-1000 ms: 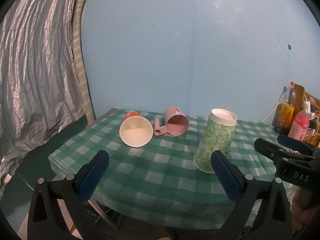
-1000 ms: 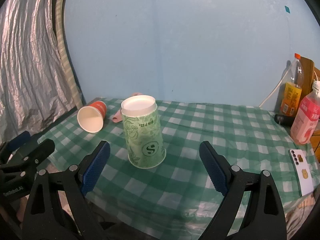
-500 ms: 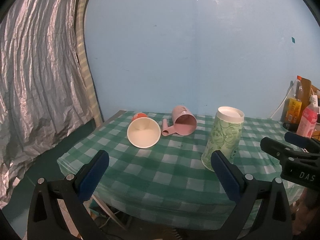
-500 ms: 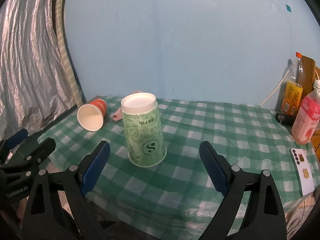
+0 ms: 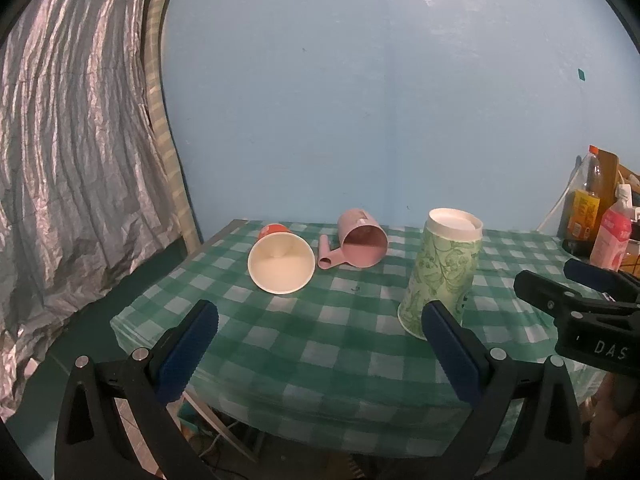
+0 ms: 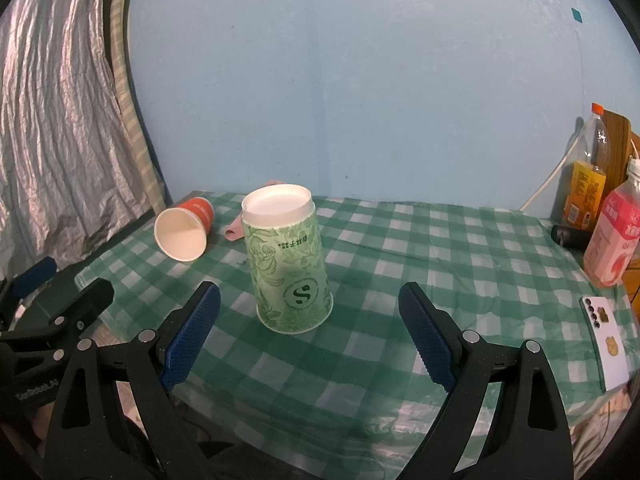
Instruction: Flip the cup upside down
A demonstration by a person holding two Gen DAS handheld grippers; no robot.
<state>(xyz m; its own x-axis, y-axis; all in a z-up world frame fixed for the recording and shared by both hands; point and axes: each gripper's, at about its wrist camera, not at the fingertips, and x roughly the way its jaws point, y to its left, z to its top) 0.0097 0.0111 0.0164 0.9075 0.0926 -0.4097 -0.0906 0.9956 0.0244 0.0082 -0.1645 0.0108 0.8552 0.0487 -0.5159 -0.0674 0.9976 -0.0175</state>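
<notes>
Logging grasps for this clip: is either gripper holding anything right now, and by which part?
Nothing is held. The left gripper and right gripper are both open, short of the green cup.

Blue wall (image 6: 400, 80); silver curtain (image 6: 52, 120); checked table (image 6: 440, 264)

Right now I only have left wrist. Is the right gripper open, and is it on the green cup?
Observer: The right gripper is open, jaws wide. The green cup stands ahead between them, and neither finger touches it.
Operator: Anything on the table's right side that I can't see?
Observer: A white phone lies flat near the right edge of the checked table, well apart from the cup.
Operator: Any markings on that side of the cup?
Observer: A round S logo low on the wall, near the rim, which sits on the cloth.
</notes>
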